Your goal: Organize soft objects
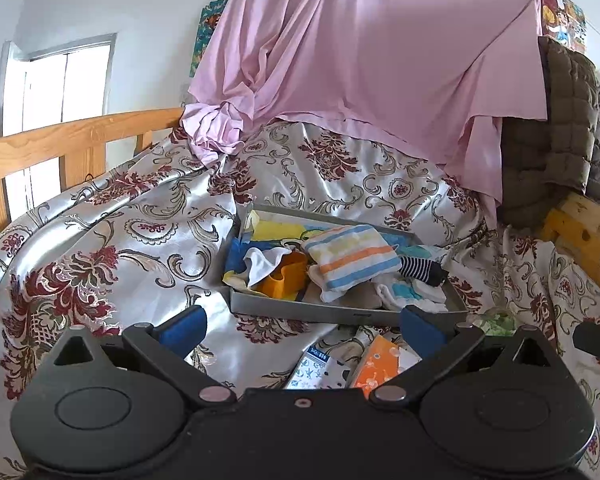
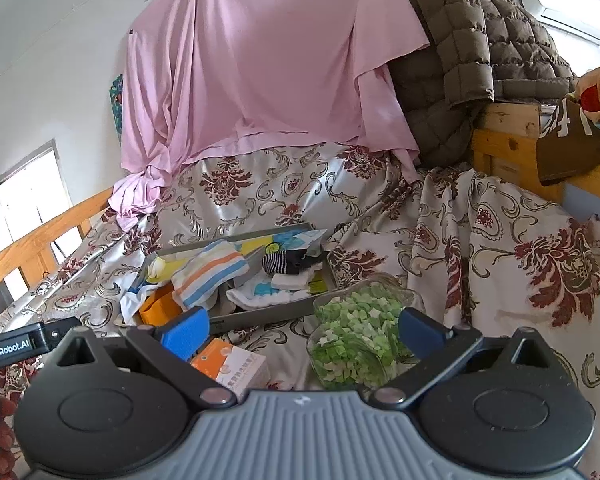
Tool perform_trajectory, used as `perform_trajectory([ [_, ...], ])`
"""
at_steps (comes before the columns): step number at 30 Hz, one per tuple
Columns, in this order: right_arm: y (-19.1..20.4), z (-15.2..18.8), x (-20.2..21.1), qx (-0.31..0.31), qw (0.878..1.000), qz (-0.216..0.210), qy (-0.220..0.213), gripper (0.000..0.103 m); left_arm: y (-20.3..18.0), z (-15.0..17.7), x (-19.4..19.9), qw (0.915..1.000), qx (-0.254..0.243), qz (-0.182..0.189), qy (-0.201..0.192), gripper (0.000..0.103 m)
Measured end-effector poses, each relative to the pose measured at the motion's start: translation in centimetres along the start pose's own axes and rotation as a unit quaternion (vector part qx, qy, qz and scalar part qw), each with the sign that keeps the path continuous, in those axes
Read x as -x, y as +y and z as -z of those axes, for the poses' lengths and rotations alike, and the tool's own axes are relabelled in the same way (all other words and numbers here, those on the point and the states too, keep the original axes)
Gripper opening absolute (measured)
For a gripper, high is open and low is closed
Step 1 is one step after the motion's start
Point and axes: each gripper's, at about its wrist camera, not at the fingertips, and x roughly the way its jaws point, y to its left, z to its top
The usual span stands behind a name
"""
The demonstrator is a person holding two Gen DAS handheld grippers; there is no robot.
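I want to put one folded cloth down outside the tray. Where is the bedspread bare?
Bare bedspread lies left of the gray tray, toward the wooden rail. In front of the tray it is crowded: tissue packs and a bag of green stars.

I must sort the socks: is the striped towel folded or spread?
Folded: the striped towel lies as a compact layered bundle on other cloths inside the gray tray.

towel (image 1: 350,258) in tray (image 1: 340,314) | socks (image 1: 422,270) right | jar (image 2: 356,340) before tray
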Motion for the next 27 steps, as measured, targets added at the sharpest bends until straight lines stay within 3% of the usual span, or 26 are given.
perform_trajectory([
  [27,3.1,1.6,-0.2,0.062,0.998,0.005,0.027,0.103,2.0,2.5,0.7,0.9999,-0.007,-0.008,0.007,0.102],
])
